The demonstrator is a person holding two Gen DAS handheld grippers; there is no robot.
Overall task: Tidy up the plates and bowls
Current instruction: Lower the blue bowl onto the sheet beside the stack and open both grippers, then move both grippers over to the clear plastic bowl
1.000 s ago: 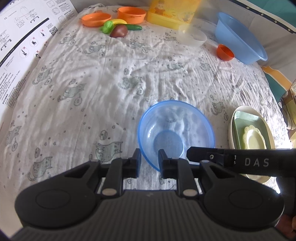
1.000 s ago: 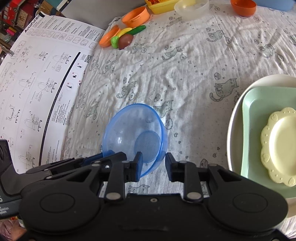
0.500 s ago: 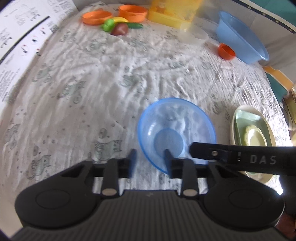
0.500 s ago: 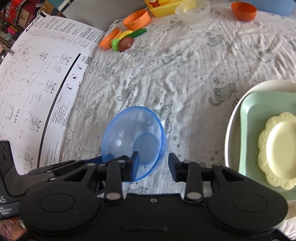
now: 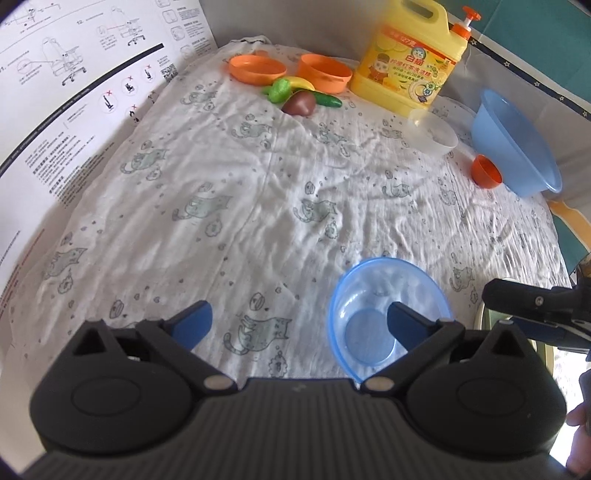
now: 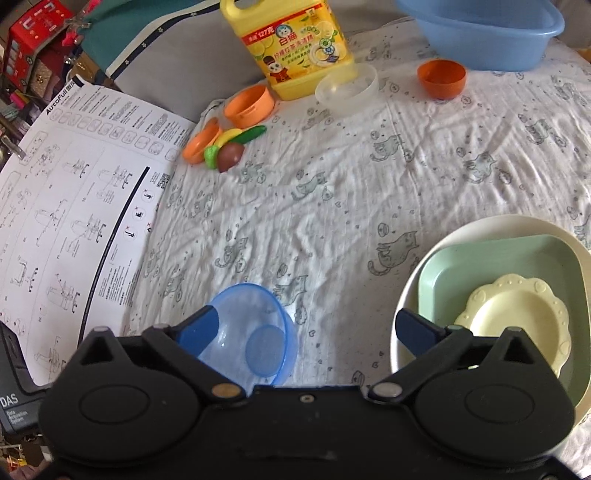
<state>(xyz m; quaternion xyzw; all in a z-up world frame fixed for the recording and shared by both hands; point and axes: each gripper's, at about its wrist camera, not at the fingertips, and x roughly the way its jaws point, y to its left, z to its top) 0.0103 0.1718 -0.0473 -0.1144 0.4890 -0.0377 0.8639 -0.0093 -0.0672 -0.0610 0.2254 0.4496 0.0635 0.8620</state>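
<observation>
Cat-print cloth (image 5: 236,192): small blue bowl (image 5: 384,317) now released, resting near front edge beside plate stack (image 6: 491,295). Left gripper (image 5: 299,321), right gripper (image 6: 306,328): both newly spread wide, empty. Bowl placement apparently done.

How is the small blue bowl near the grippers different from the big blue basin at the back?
The blue bowl is smaller and see-through; the blue basin is larger and opaque. The bowl sits near the open grippers, the basin at the cloth's far edge beside an orange cup. Both are blue, upright and look empty.
</observation>
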